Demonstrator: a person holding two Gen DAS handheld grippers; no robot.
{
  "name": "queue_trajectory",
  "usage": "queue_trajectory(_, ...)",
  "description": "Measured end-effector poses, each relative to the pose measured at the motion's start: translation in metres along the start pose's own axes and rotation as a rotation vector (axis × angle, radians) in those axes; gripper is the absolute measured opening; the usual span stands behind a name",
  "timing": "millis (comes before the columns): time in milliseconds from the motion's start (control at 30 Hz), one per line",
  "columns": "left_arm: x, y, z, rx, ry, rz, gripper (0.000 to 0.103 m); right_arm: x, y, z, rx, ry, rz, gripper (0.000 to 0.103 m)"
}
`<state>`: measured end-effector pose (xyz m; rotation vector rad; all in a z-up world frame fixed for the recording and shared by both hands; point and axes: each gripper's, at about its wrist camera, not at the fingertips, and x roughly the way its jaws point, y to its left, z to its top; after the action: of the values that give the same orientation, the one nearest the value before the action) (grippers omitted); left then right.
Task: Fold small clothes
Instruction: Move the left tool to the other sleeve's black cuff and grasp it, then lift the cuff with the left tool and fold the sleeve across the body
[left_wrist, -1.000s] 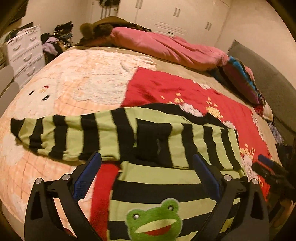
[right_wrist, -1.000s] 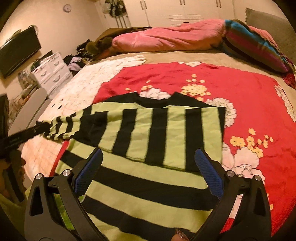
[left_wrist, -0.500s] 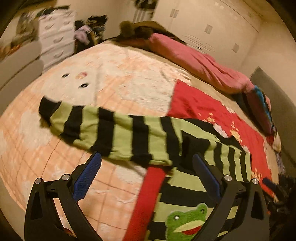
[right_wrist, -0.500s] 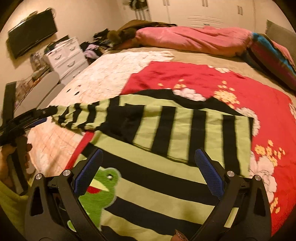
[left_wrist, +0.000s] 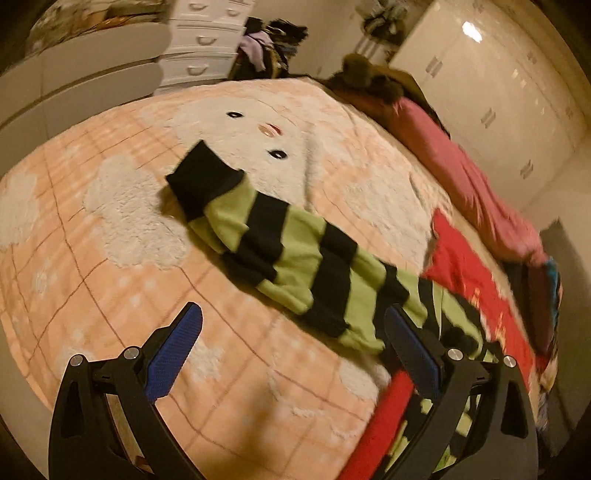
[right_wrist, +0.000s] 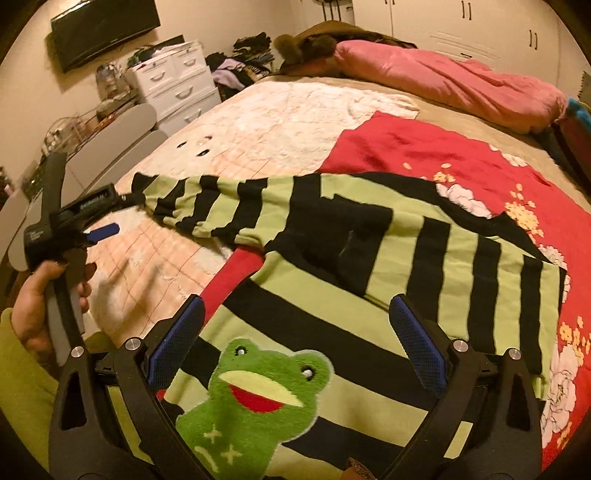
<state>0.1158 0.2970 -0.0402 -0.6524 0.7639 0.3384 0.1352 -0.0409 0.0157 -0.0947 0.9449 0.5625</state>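
The striped sweater (right_wrist: 388, 258), green and black with a frog patch (right_wrist: 255, 402) on its front, lay face up on the bed, partly on the red floral blanket (right_wrist: 424, 151) and partly on the peach fleece blanket (left_wrist: 110, 258). One sleeve was already folded across the chest. The other sleeve (left_wrist: 280, 251) lay stretched flat onto the peach blanket, its black cuff (left_wrist: 201, 177) farthest from the body.

Change noted: over the preceding second the left gripper (left_wrist: 291, 354) had swung away from the sweater's body towards that outstretched sleeve, so that the sleeve, formerly across the top of its view, now filled the centre with the cuff ahead. Its jaws stood wide apart with nothing between them. In the right wrist view it appeared at the left, held in a hand (right_wrist: 40, 291), close to the cuff end but not touching it. The right gripper (right_wrist: 295, 339) had drawn back slightly above the hem, bringing the frog patch into view; its jaws were likewise spread and empty.

Assessment: the second sleeve fold had not begun. The left gripper appeared to be lining up on the cuff, which would need to be pinched and carried across the chest.

Beyond the bed stood a white chest of drawers (right_wrist: 173, 81) and a pink duvet (right_wrist: 450, 81).
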Motion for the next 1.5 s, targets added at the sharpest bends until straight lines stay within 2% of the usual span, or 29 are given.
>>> queue_trajectory(233,0.013,0.041,0.011,-0.161,-0.039,-0.031,0.095,0.014,0.002,-0.003,0.009,0.029,0.004,0.094)
queue_trajectory(267,0.018,0.047,0.014,-0.191,-0.042,-0.054,0.090,0.016,0.001,-0.004,0.012,0.030,0.004,0.094)
queue_trajectory(300,0.022,0.050,0.016,-0.208,-0.039,-0.076,0.070,0.017,0.000,-0.004,0.016,0.033,0.004,0.094)
queue_trajectory(333,0.028,0.053,0.019,-0.227,-0.027,-0.087,0.059,0.018,-0.001,-0.005,0.022,0.036,0.004,0.094)
queue_trajectory(500,0.050,0.062,0.031,-0.295,-0.038,-0.123,0.058,0.021,-0.011,-0.011,0.042,0.052,-0.005,0.094)
queue_trajectory(667,0.077,0.071,0.041,-0.350,-0.052,-0.078,0.064,0.027,-0.018,-0.016,0.058,0.071,-0.020,0.094)
queue_trajectory(700,0.083,0.074,0.042,-0.365,-0.053,-0.103,0.061,0.028,-0.020,-0.017,0.060,0.076,-0.023,0.094)
queue_trajectory(733,0.087,0.075,0.043,-0.362,-0.058,-0.109,0.046,0.029,-0.020,-0.018,0.061,0.080,-0.025,0.094)
queue_trajectory(767,0.089,0.075,0.045,-0.344,-0.061,-0.105,0.032,0.029,-0.021,-0.018,0.061,0.082,-0.029,0.094)
queue_trajectory(800,0.089,0.075,0.045,-0.334,-0.067,-0.119,0.009,0.029,-0.022,-0.019,0.061,0.081,-0.035,0.094)
queue_trajectory(867,0.085,0.073,0.044,-0.328,-0.085,-0.151,0.008,0.027,-0.026,-0.019,0.065,0.075,-0.047,0.094)
queue_trajectory(933,0.070,0.062,0.045,-0.280,-0.121,-0.172,0.008,0.028,-0.033,-0.020,0.088,0.076,-0.059,0.094)
queue_trajectory(1067,0.017,0.015,0.039,-0.093,-0.207,-0.223,0.008,0.024,-0.052,-0.023,0.143,0.071,-0.069,0.094)
queue_trajectory(1200,-0.024,-0.038,0.023,0.042,-0.229,-0.285,0.008,0.012,-0.080,-0.026,0.210,0.044,-0.092,0.094)
queue_trajectory(1333,-0.046,-0.104,-0.003,0.175,-0.203,-0.376,0.008,-0.004,-0.112,-0.032,0.293,0.011,-0.100,0.094)
queue_trajectory(1500,-0.034,-0.180,-0.047,0.305,-0.083,-0.446,0.008,-0.032,-0.155,-0.040,0.395,-0.052,-0.119,0.094)
